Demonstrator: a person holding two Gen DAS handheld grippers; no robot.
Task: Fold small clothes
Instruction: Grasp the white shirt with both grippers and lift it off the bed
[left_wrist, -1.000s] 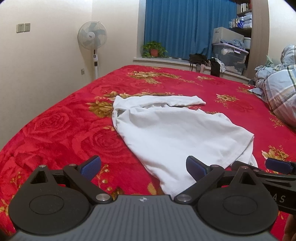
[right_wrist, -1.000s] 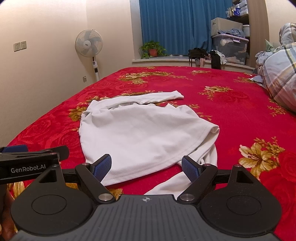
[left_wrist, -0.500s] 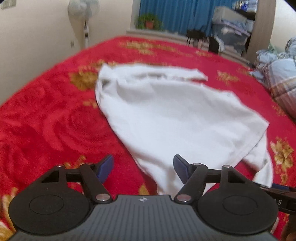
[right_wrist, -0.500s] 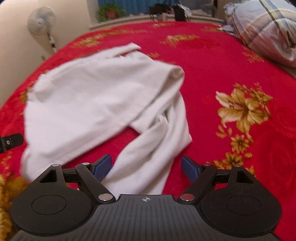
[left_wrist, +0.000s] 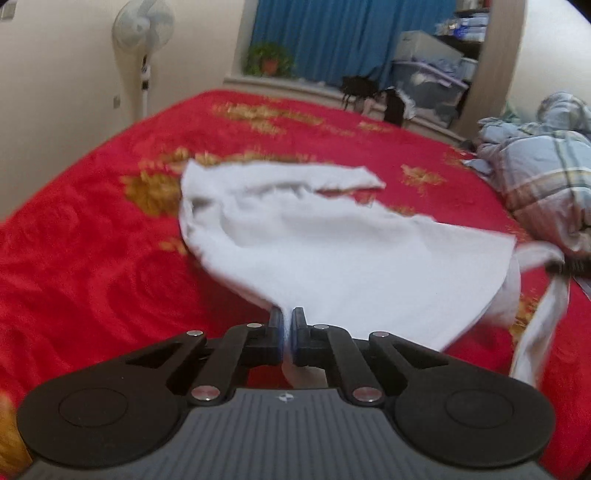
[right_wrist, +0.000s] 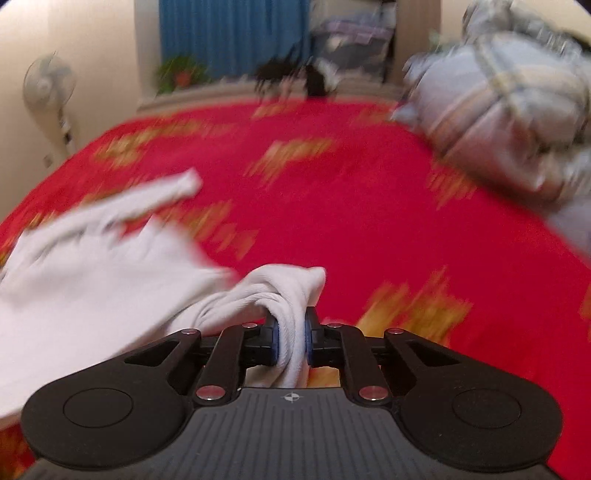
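Our two handheld tools look alike: the black plastic left gripper and black plastic right gripper have ribbed grey housings, round side discs, silver screws on the linkage arms, blue pads inside the jaws, and a small white emblem.

A: What is the white shirt made of?

B: Soft matt cloth, ribbed where it bunches in the middle of the right wrist view.

A: And the red blanket filling the lower left?

B: Plush, fuzzy cloth with gold flowers. The checked quilt at the right edge looks like smooth woven cloth.

A: The left gripper?

B: Matt black plastic, shiny metal pins, a ridged grey body.
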